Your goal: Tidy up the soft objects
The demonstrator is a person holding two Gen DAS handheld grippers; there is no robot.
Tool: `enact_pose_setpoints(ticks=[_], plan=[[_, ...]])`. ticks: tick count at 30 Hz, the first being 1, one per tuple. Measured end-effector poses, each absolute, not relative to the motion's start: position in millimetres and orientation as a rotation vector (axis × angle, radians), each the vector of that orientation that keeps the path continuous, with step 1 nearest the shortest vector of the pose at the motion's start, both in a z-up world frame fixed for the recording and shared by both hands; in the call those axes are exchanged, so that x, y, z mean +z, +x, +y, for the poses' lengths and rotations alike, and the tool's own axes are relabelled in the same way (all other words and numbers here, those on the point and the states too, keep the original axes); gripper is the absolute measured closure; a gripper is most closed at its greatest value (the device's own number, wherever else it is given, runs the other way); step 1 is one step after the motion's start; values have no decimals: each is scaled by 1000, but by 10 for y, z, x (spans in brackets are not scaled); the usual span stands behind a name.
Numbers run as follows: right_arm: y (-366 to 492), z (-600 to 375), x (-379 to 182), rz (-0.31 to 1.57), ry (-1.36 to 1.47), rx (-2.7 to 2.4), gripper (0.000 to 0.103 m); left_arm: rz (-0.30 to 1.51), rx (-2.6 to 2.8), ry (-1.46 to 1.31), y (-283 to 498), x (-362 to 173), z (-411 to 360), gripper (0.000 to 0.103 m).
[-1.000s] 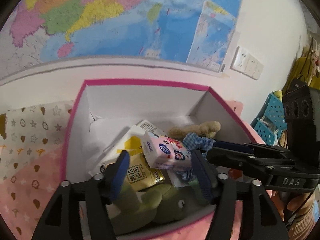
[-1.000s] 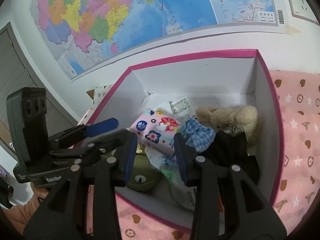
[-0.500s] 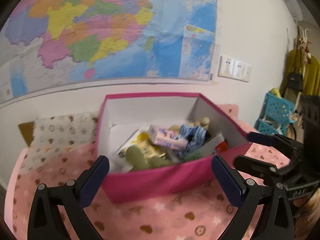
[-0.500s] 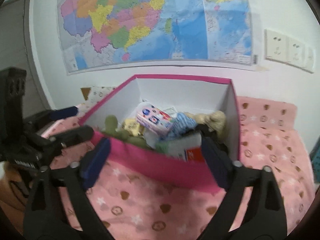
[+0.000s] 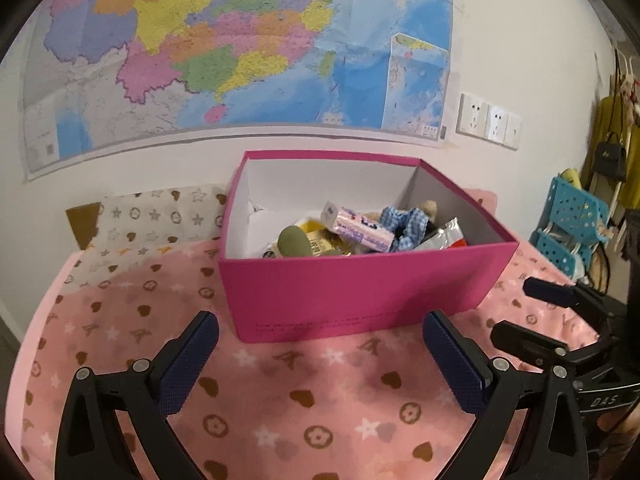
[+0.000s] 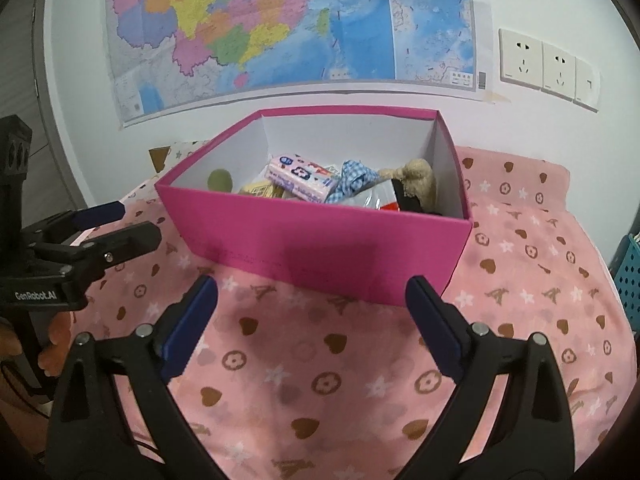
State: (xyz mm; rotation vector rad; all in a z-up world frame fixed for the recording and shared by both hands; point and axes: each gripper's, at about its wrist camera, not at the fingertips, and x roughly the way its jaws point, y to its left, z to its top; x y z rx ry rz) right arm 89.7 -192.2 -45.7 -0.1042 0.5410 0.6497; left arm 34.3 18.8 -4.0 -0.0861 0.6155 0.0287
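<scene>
We hold left claw (image 5: 320, 354) and right claw (image 6: 312, 320) wide open, empty. Pink floral tissue pack (image 6: 302, 178) lies atop pile in magenta cardboard box (image 6: 320, 240); light, squashy; pinch across middle.

box (image 5: 360, 288) on blanket (image 5: 320, 400) | tissue pack (image 5: 356, 230) in box | map (image 5: 240, 40) behind

Both my grippers stand side by side, angled downward: left gripper (image 5: 320, 334) and right gripper (image 6: 312, 296) jaws spread wide, empty.
</scene>
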Motion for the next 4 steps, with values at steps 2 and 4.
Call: enact_pose_setpoints(ticks=[2, 4], plan=[[862, -1926, -478, 544, -106, 650, 8, 618, 21, -77, 318, -65, 160, 0], [835, -1931, -497, 547, -109, 652, 8, 630, 31, -62, 302, -88, 130, 0]])
